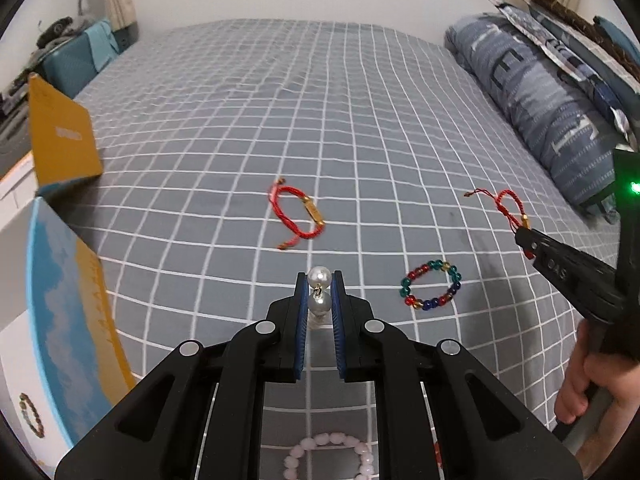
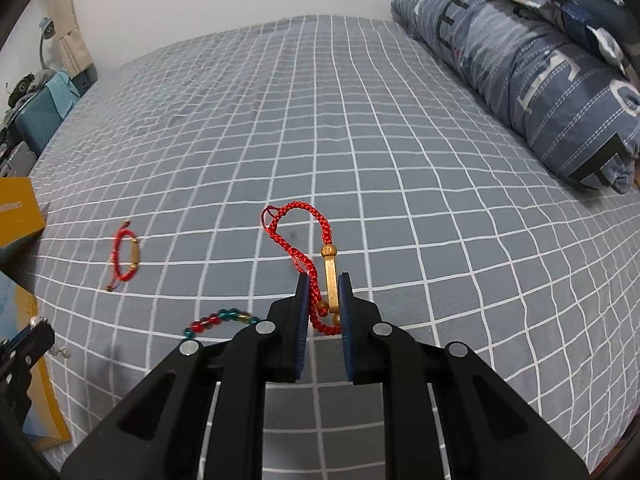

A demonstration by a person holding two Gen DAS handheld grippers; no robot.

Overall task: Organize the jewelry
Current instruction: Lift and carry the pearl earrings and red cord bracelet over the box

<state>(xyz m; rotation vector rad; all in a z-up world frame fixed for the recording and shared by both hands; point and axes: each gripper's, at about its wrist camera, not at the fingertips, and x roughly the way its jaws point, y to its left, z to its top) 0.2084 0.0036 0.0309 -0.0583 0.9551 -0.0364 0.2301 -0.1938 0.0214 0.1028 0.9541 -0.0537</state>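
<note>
My left gripper point(image 1: 319, 286) is shut on a pearl earring point(image 1: 319, 294) with two pearls, held above the grey checked bed. My right gripper point(image 2: 324, 300) is shut on a red braided bracelet with a gold bar point(image 2: 330, 284); it also shows in the left wrist view point(image 1: 510, 208) at the right. A second red bracelet with a gold bar point(image 1: 298, 216) lies on the bed ahead, also in the right wrist view point(image 2: 126, 256). A multicolour bead bracelet point(image 1: 431, 290) lies to the right of my left gripper. A pink bead bracelet point(image 1: 328, 456) lies below my left gripper.
An open box point(image 1: 64, 320) with a blue and yellow inside stands at the left, its yellow lid point(image 1: 60, 140) upright; a dark bead bracelet point(image 1: 32, 414) lies in it. A rolled blue quilt point(image 1: 540, 92) lines the right side. The bed sheet point(image 1: 280, 100) stretches ahead.
</note>
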